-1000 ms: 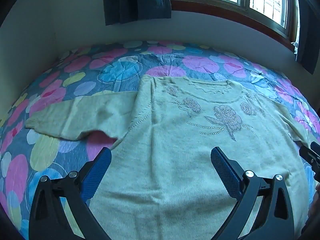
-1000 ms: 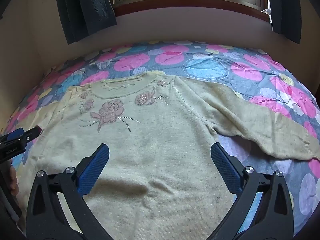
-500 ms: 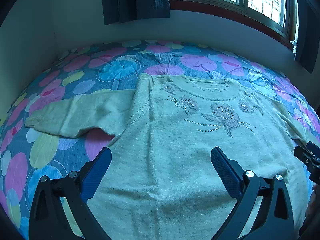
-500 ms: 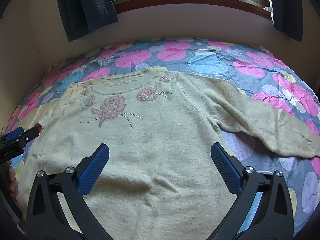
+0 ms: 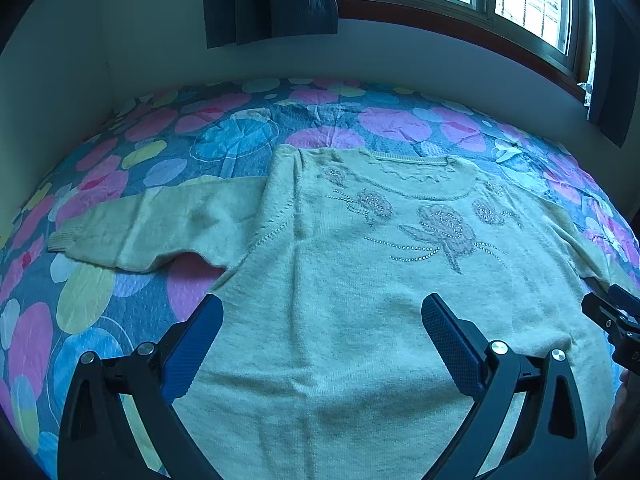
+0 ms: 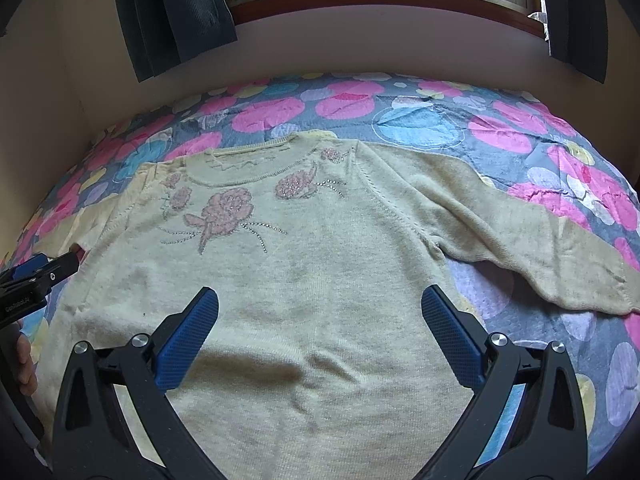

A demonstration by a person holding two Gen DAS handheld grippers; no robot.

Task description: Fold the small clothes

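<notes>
Bed [image 5: 240, 136] with flowered cover under window; sweater [image 5: 360, 280] flat, face up, collar away; sleeves run sideways from body; left hand-held gripper [image 5: 322, 334] and right hand-held gripper [image 6: 320, 330] agape, empty, over hem half; each nearer own sleeve

The pale cream knit sweater [image 5: 344, 288] [image 6: 304, 264] is lying flat and face up on the bed, unfolded. Its neckline is pointing toward the window wall and its hem toward the near edge of the bed. Pink beaded rose motifs are showing across the chest. Both long sleeves are extending outward from the body, each angled slightly toward the hem, cuffs resting on the bed.
</notes>
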